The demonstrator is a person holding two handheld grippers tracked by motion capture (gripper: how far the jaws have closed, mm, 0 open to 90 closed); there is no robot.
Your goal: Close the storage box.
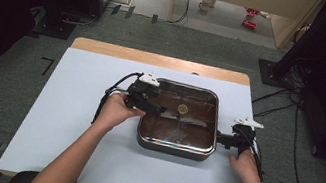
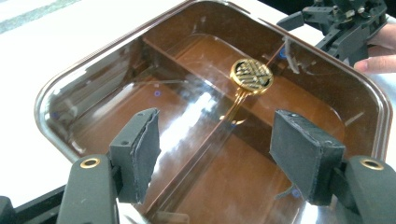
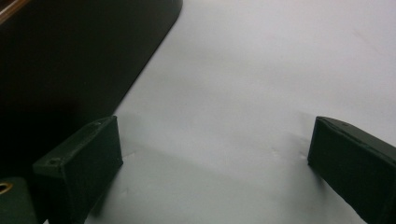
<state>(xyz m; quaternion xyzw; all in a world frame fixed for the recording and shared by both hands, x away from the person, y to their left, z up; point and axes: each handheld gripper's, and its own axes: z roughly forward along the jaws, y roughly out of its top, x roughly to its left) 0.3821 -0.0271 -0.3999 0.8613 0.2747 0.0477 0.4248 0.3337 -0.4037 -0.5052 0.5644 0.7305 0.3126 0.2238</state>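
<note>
Hovering over the pan (image 1: 174, 147) at frame centre, left gripper (image 2: 219, 154) jaws apart, nearer its gold knob (image 2: 251, 75); right gripper (image 3: 212, 163), jaws apart, sits beside the pan's right wall.

High view: fixed overhead, looking forward and down on the white table (image 1: 69, 120); far enough to take in floor beyond.
Left gripper view: close, facing down between its jaws into the brown pan (image 2: 93, 70).
Right gripper view: very close, low over the tabletop (image 3: 261, 84), pan wall (image 3: 70, 56) at left.
Shared: pan (image 1: 174, 147) and tabletop across all three.
</note>
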